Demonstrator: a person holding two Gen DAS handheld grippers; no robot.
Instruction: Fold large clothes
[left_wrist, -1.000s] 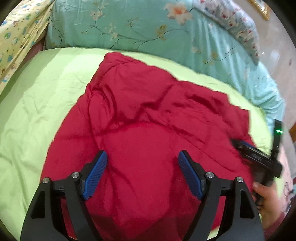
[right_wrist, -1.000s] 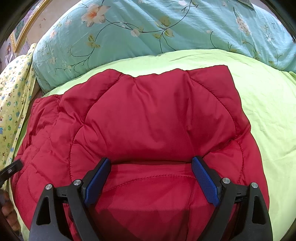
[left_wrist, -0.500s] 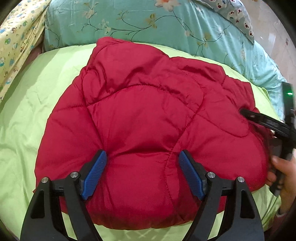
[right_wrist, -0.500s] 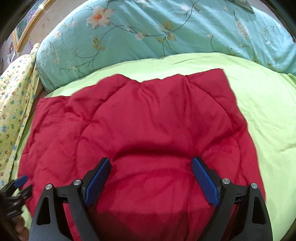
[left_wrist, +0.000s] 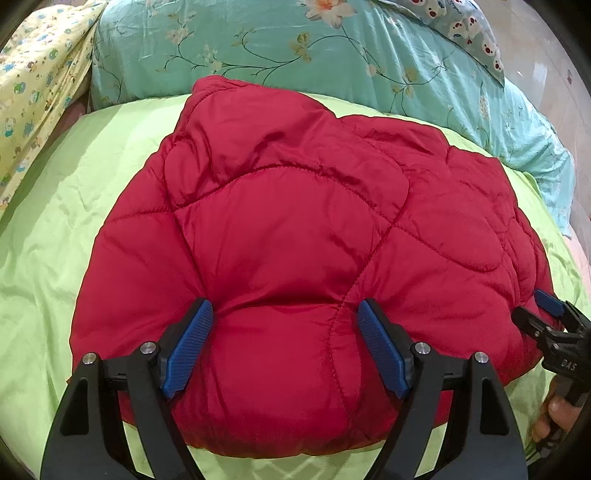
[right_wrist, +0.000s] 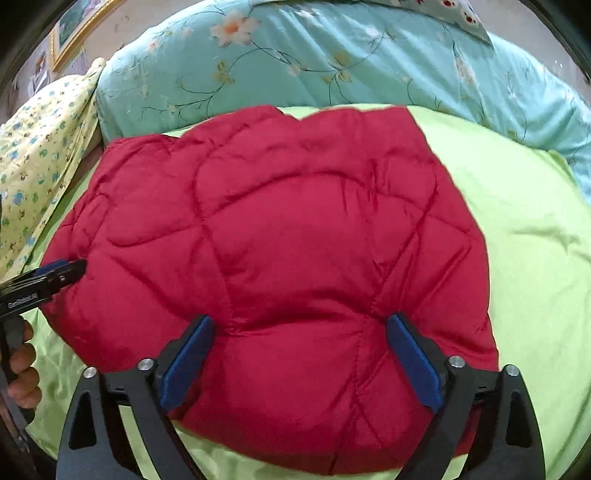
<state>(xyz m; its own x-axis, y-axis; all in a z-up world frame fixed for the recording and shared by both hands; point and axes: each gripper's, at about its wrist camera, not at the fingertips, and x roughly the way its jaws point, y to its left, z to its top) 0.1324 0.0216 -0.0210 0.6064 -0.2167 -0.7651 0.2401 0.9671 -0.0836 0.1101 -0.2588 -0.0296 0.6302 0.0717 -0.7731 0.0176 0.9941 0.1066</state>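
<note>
A red quilted puffer jacket lies folded into a thick bundle on the light green bed sheet. It also shows in the right wrist view. My left gripper is open, its blue pads pressed against the bundle's near left part. My right gripper is open too, with its pads against the bundle's near right part. Each gripper shows at the edge of the other's view: the right one at the jacket's right edge, the left one at its left edge.
A teal floral quilt lies rolled along the far side of the bed. A yellow patterned cloth is at the far left. A picture frame hangs on the wall. Bare sheet lies right of the jacket.
The jacket's upper part came down and forward over the lower part, and the bundle now lies flatter. Both grippers stayed open and moved slightly back toward the near edge.
</note>
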